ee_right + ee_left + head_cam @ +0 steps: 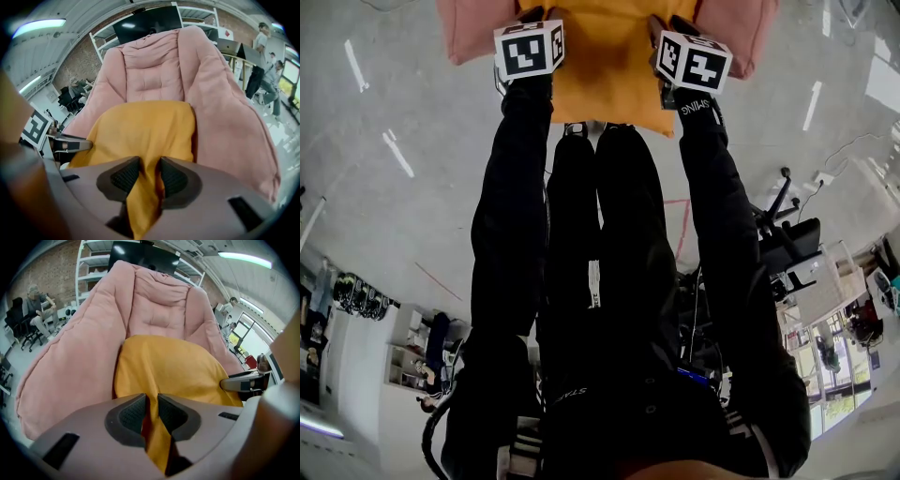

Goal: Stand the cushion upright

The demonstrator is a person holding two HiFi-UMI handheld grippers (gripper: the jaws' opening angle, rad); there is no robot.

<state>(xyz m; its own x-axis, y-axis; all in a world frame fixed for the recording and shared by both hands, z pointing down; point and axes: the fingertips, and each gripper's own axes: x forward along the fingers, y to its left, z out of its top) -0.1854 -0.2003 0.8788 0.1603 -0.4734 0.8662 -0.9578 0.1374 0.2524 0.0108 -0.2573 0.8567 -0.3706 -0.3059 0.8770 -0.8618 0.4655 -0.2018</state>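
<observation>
Left gripper (pixel 150 416) and right gripper (pixel 150 178) each clenched on an orange cushion (pixel 173 366) fold.
Judged soft, light, floppy; side holds at 9 and 3 o'clock suit it.

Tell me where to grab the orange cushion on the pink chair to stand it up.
Take the orange cushion by its near edge, one corner per gripper, coming from the front. It lies on the pink chair, padded arms either side and the backrest behind, so only that edge is free. The left gripper and right gripper have their jaws pinched on it there.
</observation>
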